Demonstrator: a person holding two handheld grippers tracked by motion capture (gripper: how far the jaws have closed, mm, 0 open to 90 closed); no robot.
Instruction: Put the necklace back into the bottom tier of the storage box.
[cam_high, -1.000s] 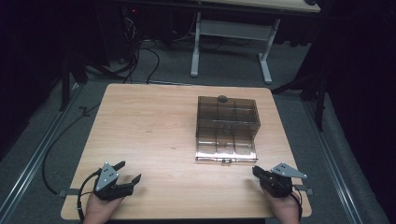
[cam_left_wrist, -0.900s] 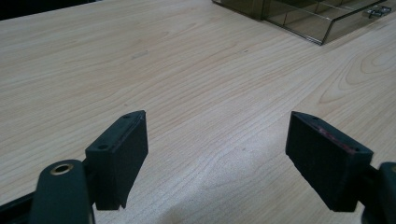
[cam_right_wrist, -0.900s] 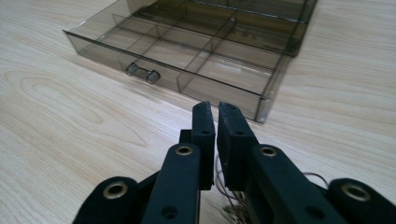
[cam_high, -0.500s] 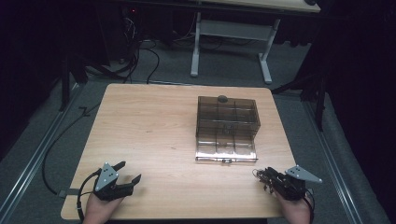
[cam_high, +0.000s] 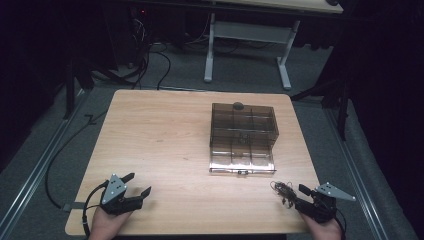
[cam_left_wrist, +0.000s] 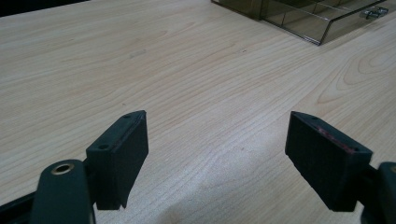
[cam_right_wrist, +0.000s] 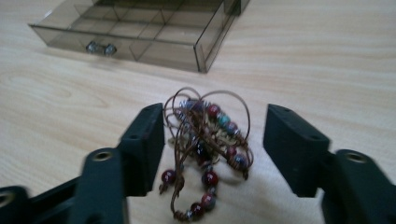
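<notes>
Dark floor and cables are seen round one wooden bench. One smoked clear box stands right of centre, drawer pulled toward the person. One beaded cord lies between the right tool's spread jaws, untouched, before the drawer. One left tool is spread, well apart.

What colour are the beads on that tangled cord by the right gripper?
Mostly dark red, with a few teal and blue beads on a brown cord, best seen in the right gripper view.
</notes>
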